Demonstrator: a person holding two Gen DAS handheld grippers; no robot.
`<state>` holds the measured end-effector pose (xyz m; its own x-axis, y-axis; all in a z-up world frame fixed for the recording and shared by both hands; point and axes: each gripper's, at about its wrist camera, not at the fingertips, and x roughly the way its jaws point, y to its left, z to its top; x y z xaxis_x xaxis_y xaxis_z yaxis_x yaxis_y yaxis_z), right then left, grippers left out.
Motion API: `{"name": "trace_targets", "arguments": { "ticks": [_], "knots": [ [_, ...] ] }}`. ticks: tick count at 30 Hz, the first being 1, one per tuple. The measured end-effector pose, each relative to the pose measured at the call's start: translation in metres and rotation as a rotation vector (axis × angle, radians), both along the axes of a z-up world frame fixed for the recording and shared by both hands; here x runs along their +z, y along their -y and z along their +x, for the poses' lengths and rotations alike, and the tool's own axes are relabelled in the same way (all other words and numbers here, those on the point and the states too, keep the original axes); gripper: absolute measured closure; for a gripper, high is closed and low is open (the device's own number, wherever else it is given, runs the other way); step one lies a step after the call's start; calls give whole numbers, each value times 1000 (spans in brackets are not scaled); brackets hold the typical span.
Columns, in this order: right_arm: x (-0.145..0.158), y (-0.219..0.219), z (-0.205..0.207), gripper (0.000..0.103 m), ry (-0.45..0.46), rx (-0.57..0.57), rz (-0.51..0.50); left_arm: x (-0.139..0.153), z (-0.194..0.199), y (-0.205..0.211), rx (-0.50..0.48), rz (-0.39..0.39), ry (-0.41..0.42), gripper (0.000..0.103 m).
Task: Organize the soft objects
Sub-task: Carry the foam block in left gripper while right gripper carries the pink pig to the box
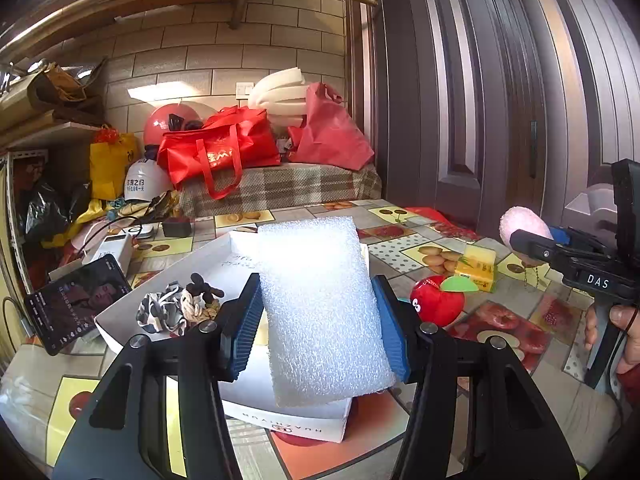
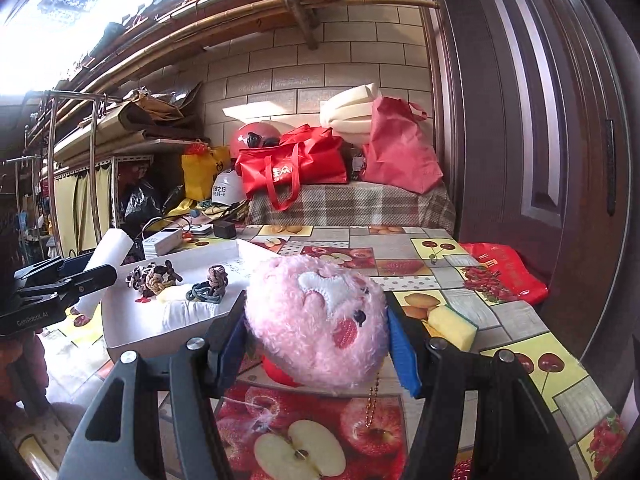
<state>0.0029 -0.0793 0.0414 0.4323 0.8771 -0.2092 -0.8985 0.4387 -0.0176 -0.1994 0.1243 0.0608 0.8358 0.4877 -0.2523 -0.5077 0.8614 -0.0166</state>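
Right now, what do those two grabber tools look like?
Both grabbers are black, with two wide arms and silver round bolts. The left gripper has ridged blue pads on its jaws; the right gripper has blue pads too. Seen from the side, the right one says "DAS" in white letters and a thin dark cable hangs by its handle. The left one has small white writing on its side.

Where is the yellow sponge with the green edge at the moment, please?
In the right wrist view, the yellow sponge lies on the fruit-patterned tablecloth, just right of the right gripper and the pink plush toy it holds.
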Motion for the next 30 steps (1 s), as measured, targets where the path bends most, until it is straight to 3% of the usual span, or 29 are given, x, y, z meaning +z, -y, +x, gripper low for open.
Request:
{"name": "trace_targets", "arguments": {
  "ticks": [19,30],
  "knots": [
    [-14,-63,-26,41,-49,156,-106,-7,-11,-48,91,-72,-15,49],
    [-18,-107,-46,41,-24,226,-143,-9,-5,-88,156,-87,-19,49]
  ]
}}
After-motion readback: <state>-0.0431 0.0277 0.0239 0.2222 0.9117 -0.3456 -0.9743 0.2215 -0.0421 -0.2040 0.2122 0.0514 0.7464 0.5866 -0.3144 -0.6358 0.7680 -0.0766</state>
